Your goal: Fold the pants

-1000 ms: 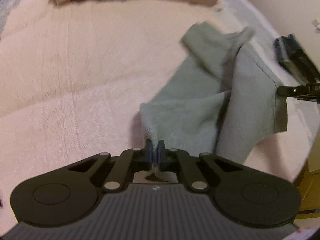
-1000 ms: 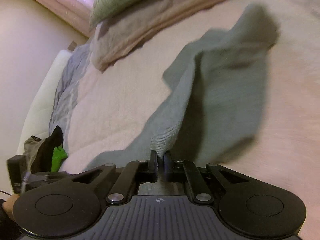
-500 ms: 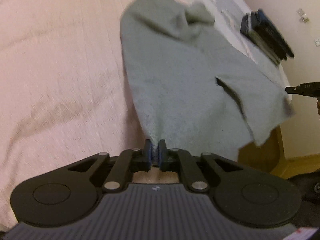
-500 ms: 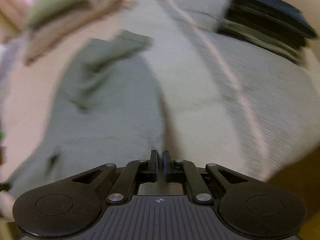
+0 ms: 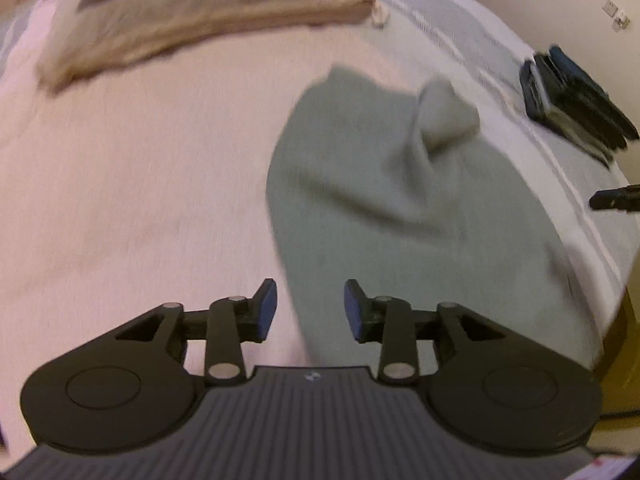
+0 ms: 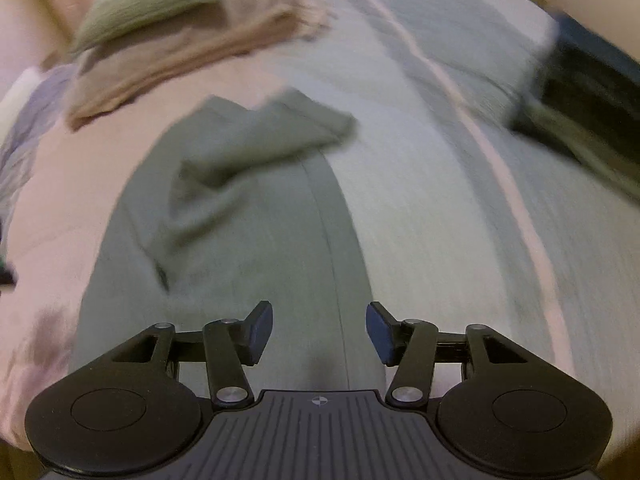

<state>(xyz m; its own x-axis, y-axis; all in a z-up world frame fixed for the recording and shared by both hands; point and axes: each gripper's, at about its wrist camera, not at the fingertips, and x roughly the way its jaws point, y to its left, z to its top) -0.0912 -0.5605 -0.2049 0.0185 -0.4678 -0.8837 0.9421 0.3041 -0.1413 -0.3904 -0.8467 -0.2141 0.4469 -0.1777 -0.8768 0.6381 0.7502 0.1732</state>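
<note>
Both the left gripper [image 5: 306,310] and right gripper [image 6: 320,334] are just opening, releasing the grey-green knit pants [image 5: 400,216], whose crumpled far end wants smoothing before folding.

1. The pants [image 5: 400,216] lie on the bed cover [image 5: 140,200], stretching away from both grippers.
2. One bunched end [image 5: 446,114] sits at their far side.
3. Behind them – a folded blanket [image 5: 208,28], with a pillow [image 6: 148,0] on it.
4. A stack of folded clothes [image 5: 576,100] rests well to the right, near the bed's edge.
</note>
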